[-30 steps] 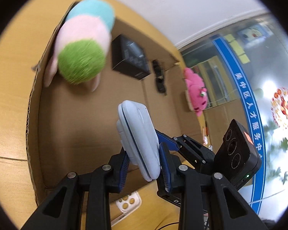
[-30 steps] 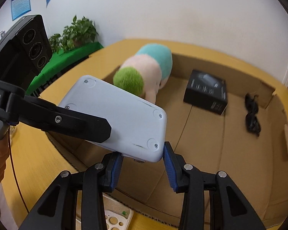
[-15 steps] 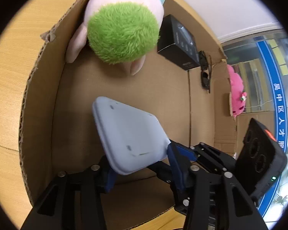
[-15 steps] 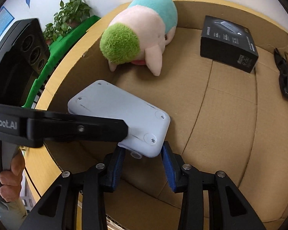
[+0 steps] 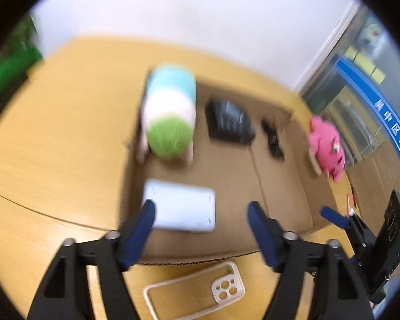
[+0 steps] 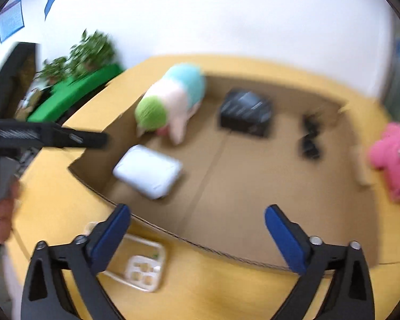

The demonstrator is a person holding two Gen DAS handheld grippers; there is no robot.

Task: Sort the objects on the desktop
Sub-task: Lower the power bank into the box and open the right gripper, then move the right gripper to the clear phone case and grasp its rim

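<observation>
A pale grey-blue flat case (image 5: 182, 209) (image 6: 148, 170) lies on the floor of the open cardboard box (image 5: 280, 184) (image 6: 253, 186), near its front left corner. My left gripper (image 5: 201, 229) is open and empty, above the box's front edge. My right gripper (image 6: 197, 232) is open and empty, back from the box's near wall. In the box also sit a pastel plush toy (image 5: 169, 120) (image 6: 170, 101), a black box (image 5: 229, 122) (image 6: 246, 112) and dark sunglasses (image 5: 273, 138) (image 6: 310, 136). Both views are motion-blurred.
A clear phone case (image 5: 197, 293) (image 6: 138, 264) lies on the yellow table (image 5: 53, 146) in front of the box. A pink plush (image 5: 326, 146) (image 6: 394, 157) sits at the box's right end. Green plants (image 6: 80, 61) stand at the far left.
Both grippers have let go of the pale case, which now lies flat in the box. Both have opened and pulled back and up from the box.
</observation>
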